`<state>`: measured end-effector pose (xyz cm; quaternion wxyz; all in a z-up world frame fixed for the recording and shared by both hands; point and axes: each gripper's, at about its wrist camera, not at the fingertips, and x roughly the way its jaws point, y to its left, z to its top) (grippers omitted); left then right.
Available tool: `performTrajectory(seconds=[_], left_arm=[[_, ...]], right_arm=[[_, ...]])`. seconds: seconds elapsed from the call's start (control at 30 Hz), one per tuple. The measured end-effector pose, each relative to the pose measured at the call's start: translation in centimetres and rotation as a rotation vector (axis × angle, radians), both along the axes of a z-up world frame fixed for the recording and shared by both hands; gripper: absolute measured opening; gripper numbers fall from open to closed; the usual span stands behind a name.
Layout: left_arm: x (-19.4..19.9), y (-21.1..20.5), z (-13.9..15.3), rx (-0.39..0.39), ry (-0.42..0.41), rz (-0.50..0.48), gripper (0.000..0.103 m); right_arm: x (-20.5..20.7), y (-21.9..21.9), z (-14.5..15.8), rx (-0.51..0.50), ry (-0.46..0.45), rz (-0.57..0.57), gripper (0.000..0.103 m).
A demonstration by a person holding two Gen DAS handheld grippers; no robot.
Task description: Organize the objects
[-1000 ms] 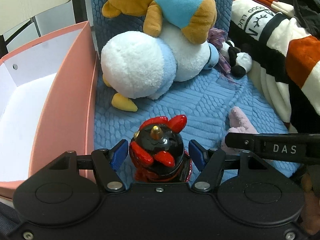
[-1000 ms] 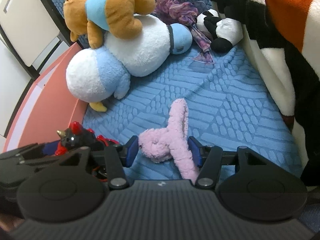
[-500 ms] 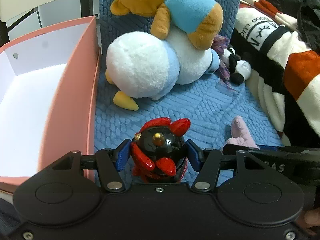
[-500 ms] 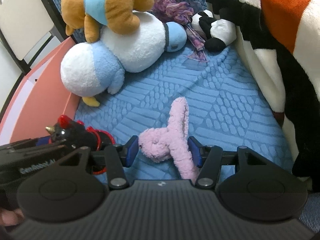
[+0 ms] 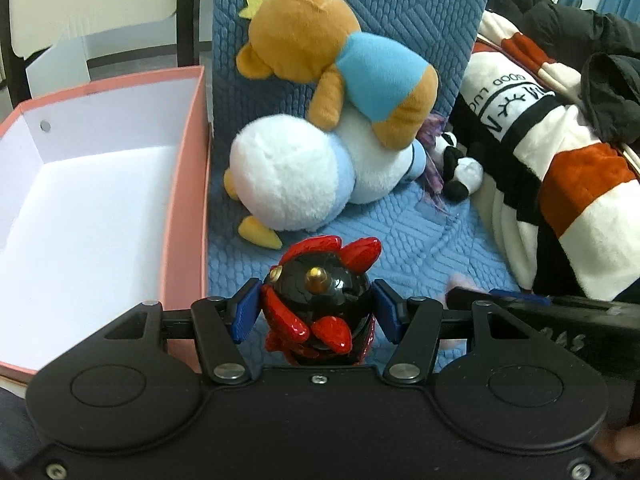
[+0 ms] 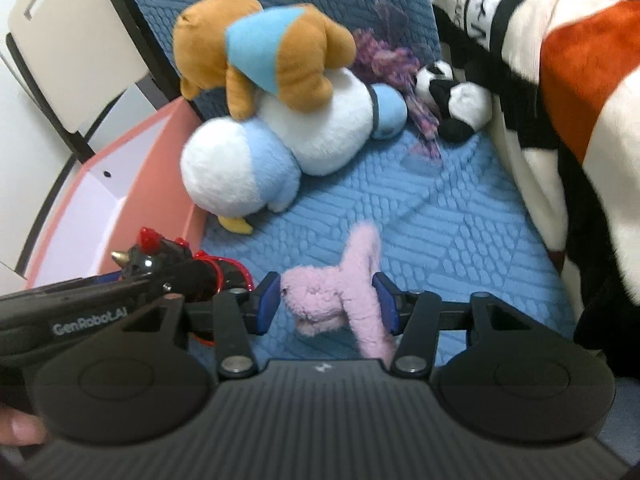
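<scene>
The left gripper (image 5: pixel 315 312) is clenched on a black and red figurine (image 5: pixel 318 304), held above the blue cushion (image 5: pixel 404 236) just beside the pink box's (image 5: pixel 182 208) wall. The right gripper (image 6: pixel 326 304) is closing, its pads pressing a pink plush toy (image 6: pixel 340 292) near the cushion's front edge.

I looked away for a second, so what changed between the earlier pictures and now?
The left tool closed on the glossy black-and-red rooster figurine and lifted it. The right tool is closing on the fuzzy pink plush toy, which has come up off the blue quilted cover. The pink cardboard box and piled plush toys stayed put.
</scene>
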<state>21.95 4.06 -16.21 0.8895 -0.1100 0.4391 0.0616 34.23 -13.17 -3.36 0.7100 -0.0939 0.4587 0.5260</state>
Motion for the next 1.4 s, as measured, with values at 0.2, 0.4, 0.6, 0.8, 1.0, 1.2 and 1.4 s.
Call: performTrajectory(seconds=[0.2, 0.4, 0.6, 0.8, 1.0, 1.2, 1.4], left_arm=[[-0.1, 0.8, 1.5, 0.008, -0.006, -0.002, 0.057], [-0.8, 1.1, 1.8, 0.014, -0.009, -0.006, 0.057], [-1.4, 0.4, 0.6, 0.031, -0.006, -0.005, 0.057], [-1.8, -0.3, -1.2, 0.030, 0.017, 0.004, 0.057], [-2.0, -1.2, -1.7, 0.093, 0.013, -0.009, 0.057], [-1.9, -1.7, -1.8, 0.101, 0.007, -0.024, 0.057], [-1.9, -2.6, -2.2, 0.117, 0.019, -0.051, 0.057]], right_arm=[[0.3, 0.3, 2.1, 0.018, -0.042, 0.004, 0.043], [1.4, -0.1, 0.4, -0.001, -0.034, -0.027, 0.044], [1.6, -0.2, -1.8, -0.005, 0.039, -0.036, 0.055], [1.4, 1.1, -3.3, 0.017, 0.104, -0.026, 0.066], [1.5, 3.1, -4.0, -0.025, 0.032, 0.081, 0.066], [2.3, 4.2, -4.0, -0.037, -0.032, 0.214, 0.076], [2.5, 6.4, -4.6, -0.073, -0.056, 0.419, 0.076]])
